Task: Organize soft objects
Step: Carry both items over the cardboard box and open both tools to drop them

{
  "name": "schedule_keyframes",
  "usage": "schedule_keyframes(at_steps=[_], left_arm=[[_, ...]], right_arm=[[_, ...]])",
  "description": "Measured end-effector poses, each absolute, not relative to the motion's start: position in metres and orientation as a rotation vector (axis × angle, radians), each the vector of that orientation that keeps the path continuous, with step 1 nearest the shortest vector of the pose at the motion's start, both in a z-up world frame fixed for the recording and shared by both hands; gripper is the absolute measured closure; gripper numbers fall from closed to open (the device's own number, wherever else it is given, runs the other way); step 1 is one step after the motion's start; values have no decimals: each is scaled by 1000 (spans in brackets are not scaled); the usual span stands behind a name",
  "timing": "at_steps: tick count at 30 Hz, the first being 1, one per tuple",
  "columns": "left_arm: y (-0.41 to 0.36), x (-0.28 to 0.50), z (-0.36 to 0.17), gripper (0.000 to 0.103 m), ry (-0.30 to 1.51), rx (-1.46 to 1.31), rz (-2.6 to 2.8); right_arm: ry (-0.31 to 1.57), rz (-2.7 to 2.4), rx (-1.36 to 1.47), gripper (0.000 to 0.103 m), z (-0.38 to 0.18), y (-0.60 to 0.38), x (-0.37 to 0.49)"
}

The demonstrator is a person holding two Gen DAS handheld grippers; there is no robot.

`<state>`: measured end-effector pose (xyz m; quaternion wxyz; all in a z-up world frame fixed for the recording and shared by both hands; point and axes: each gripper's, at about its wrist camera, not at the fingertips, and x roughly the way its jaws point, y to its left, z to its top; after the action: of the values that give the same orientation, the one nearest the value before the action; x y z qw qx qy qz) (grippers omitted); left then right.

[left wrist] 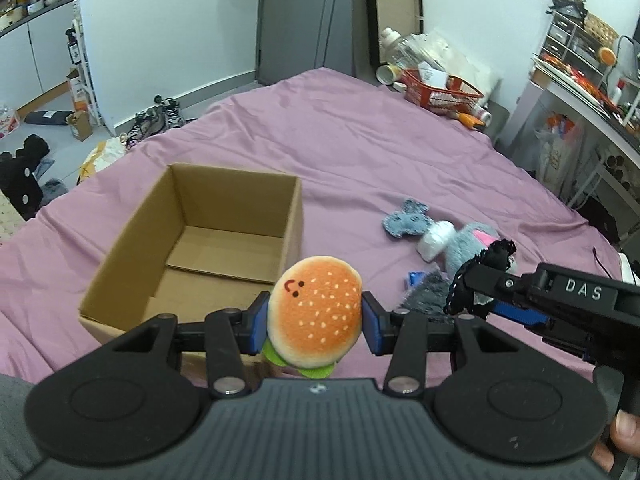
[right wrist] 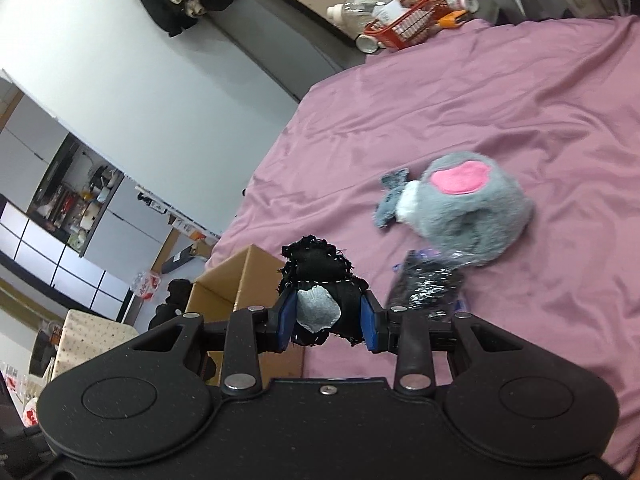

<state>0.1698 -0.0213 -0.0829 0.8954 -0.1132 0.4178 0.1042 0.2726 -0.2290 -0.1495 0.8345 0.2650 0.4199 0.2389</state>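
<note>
My left gripper [left wrist: 315,320] is shut on a plush hamburger [left wrist: 316,312] and holds it at the near right corner of an open, empty cardboard box [left wrist: 188,248] on the purple bed. My right gripper [right wrist: 329,318] is shut on a black fabric toy with a grey patch [right wrist: 318,284]; it also shows in the left wrist view [left wrist: 486,276], to the right of the box. On the bed lie a grey plush with a pink patch [right wrist: 472,208], a small blue-grey fabric toy [left wrist: 406,222] and a dark sparkly pouch [right wrist: 426,286].
An orange basket [left wrist: 440,94] with bottles and clutter stands at the bed's far corner. A desk with drawers [left wrist: 580,64] is to the right. Shoes and bags lie on the floor [left wrist: 160,118] at the left.
</note>
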Motion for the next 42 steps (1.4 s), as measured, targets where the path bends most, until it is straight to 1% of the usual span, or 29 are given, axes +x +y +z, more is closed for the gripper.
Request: schedule_keyframes(at_steps=[11, 23, 35, 42], left_arm=[[25, 171, -82, 57, 858, -284, 263], [78, 172, -101, 57, 893, -391, 312], [111, 171, -125, 57, 919, -488, 313], [119, 171, -132, 53, 924, -508, 306]], right_arm=[[870, 542, 526, 70, -140, -196, 270], [895, 587, 467, 70, -143, -149, 266], [892, 615, 365, 69, -136, -99, 263], [912, 625, 321, 69, -142, -79, 263]])
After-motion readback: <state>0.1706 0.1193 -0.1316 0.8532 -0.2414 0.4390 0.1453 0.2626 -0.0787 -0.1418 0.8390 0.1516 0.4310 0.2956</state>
